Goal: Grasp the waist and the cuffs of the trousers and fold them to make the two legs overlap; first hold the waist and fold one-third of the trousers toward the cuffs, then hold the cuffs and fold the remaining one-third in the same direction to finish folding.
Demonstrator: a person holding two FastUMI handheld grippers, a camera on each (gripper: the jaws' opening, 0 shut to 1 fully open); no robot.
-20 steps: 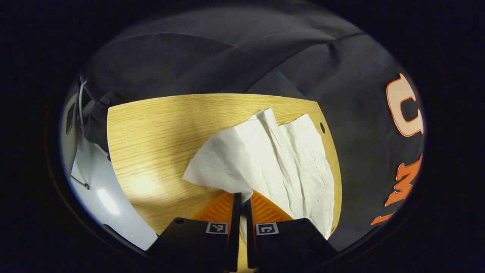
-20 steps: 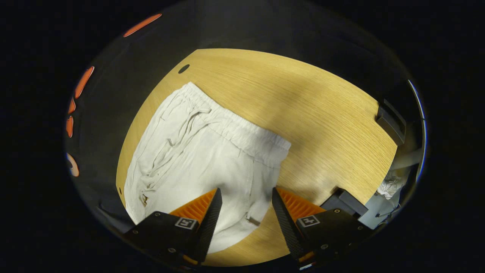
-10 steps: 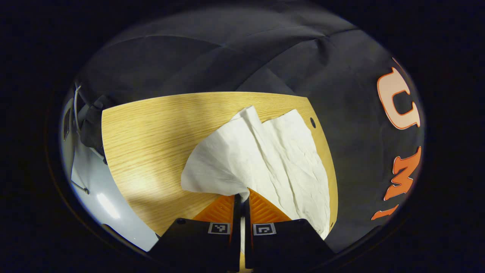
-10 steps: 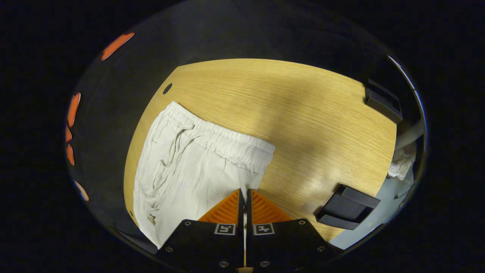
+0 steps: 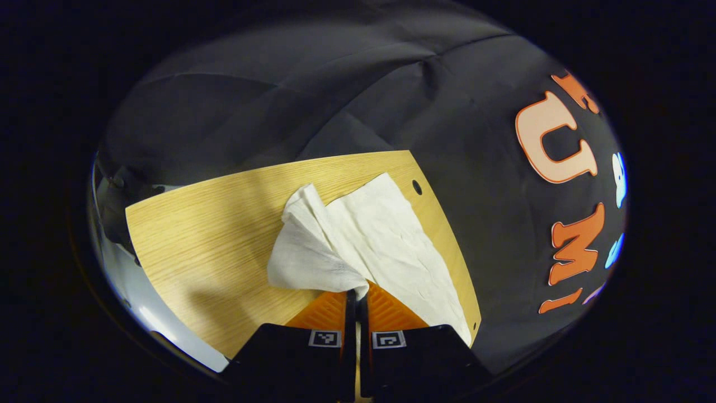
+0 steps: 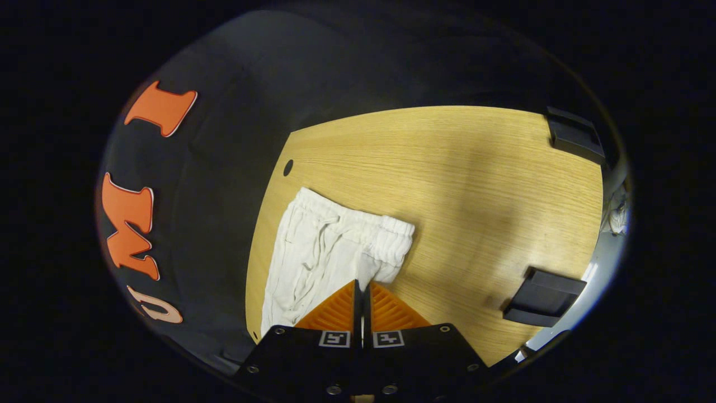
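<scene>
White trousers (image 5: 369, 240) on wooden counter (image 5: 212, 235), bunched cloth lifted ahead of both fingers. Left gripper (image 5: 356, 292) clamped on cuff end; right gripper (image 6: 362, 285) clamped near waistband (image 6: 363, 224). Black block (image 6: 542, 296) right of right fingers.

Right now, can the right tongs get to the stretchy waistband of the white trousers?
Probably yes. The right tongs are shut on the trousers just below the waistband, with bare table around and nothing in between. They would have to let go first.
</scene>
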